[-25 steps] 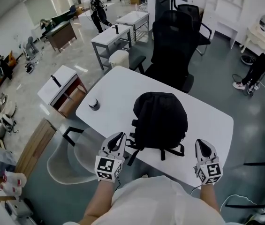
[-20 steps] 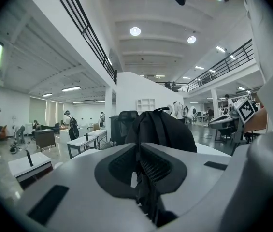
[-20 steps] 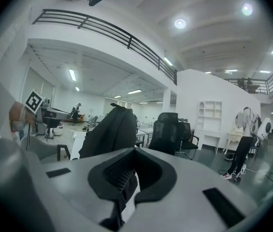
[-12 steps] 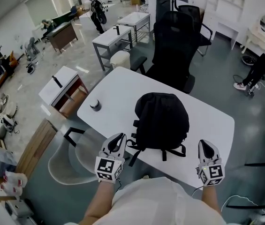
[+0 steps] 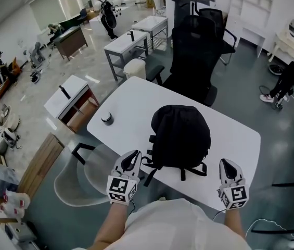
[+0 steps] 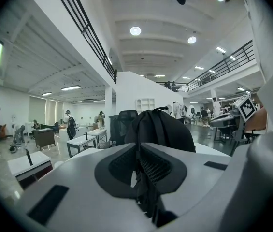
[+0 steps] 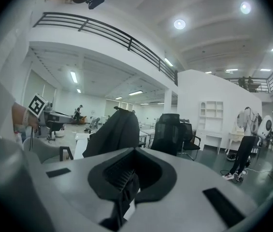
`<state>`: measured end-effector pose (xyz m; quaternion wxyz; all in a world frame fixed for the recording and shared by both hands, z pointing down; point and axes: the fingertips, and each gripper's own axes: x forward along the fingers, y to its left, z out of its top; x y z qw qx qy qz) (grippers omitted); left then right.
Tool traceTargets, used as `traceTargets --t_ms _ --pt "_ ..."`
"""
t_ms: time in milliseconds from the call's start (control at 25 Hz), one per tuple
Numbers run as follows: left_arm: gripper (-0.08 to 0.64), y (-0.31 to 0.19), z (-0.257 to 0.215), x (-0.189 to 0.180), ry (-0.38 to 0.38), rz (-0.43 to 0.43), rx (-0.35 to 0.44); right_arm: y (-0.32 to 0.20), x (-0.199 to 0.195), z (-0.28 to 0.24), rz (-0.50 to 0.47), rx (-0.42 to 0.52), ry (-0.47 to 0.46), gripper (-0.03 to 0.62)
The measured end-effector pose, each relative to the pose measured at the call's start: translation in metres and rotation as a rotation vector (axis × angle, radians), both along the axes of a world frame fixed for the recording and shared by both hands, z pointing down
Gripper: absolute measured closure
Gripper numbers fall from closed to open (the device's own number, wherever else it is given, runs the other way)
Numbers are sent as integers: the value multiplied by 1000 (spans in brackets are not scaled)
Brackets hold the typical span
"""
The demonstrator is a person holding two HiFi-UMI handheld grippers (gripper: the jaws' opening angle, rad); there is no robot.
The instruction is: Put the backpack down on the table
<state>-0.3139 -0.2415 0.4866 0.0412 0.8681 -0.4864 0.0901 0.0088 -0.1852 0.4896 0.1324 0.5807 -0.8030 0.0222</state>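
A black backpack (image 5: pixel 180 134) lies on the white table (image 5: pixel 136 103), its straps trailing toward the near edge. My left gripper (image 5: pixel 132 159) hovers at that edge, just left of a loose strap (image 5: pixel 148 172), with its jaws shut. The backpack (image 6: pixel 163 129) stands right ahead in the left gripper view. My right gripper (image 5: pixel 227 166) is also shut and sits apart from the bag at the near right edge. The backpack (image 7: pixel 114 134) appears ahead and to the left in the right gripper view. I see nothing clearly pinched in either gripper.
A small dark cup (image 5: pixel 106 119) stands on the table's left part. A black office chair (image 5: pixel 193 51) is behind the table, and a clear chair (image 5: pixel 79 176) stands at its left. Other desks and people are further back in the hall.
Neither gripper nor the backpack has moved. Only the head view has shifted slightly.
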Motion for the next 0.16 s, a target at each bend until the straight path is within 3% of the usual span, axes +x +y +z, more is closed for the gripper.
traceTargets --t_ms 160 --pt "515 2 -1 -2 3 -4 -2 3 -3 -3 -12 -1 5 575"
